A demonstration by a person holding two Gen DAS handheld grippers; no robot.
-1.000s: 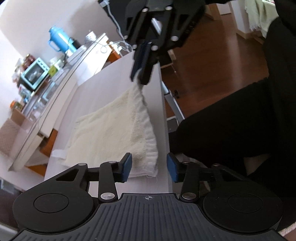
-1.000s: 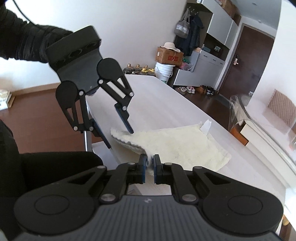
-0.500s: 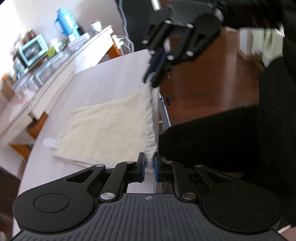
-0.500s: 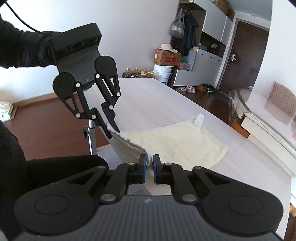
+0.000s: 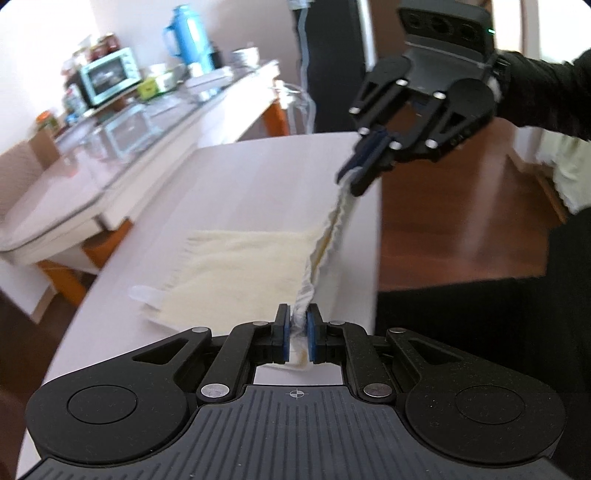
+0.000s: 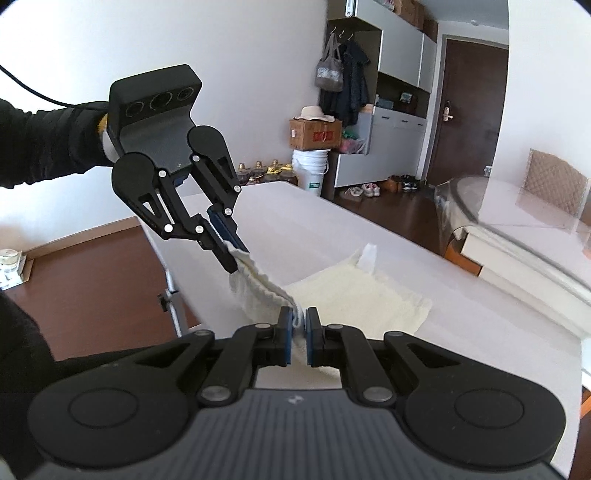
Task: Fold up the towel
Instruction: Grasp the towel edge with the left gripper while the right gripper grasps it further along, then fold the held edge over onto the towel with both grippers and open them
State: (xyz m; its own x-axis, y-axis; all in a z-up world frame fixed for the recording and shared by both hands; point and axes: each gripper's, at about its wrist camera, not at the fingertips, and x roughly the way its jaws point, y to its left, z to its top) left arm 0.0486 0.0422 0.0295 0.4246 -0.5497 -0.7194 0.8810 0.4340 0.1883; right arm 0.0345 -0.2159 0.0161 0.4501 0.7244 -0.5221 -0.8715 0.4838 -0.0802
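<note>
Left wrist view first: a sideboard [image 5: 110,147] beyond the table [image 5: 240,184] carries a teal toaster oven [image 5: 110,75] and a blue thermos [image 5: 188,35], nothing blocking the cloth. Right wrist view shows a cardboard box [image 6: 316,133] on a white bucket [image 6: 310,168]. The cream towel [image 5: 236,269] lies near the table's edge, its near hem lifted taut, ruffled. Left gripper [image 5: 296,330] clamps one corner; right gripper [image 6: 297,332] clamps the other.

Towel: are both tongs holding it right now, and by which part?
Yes. The left tongs and right tongs each pinch a corner of the towel along its near edge, lifted off the table.
</note>
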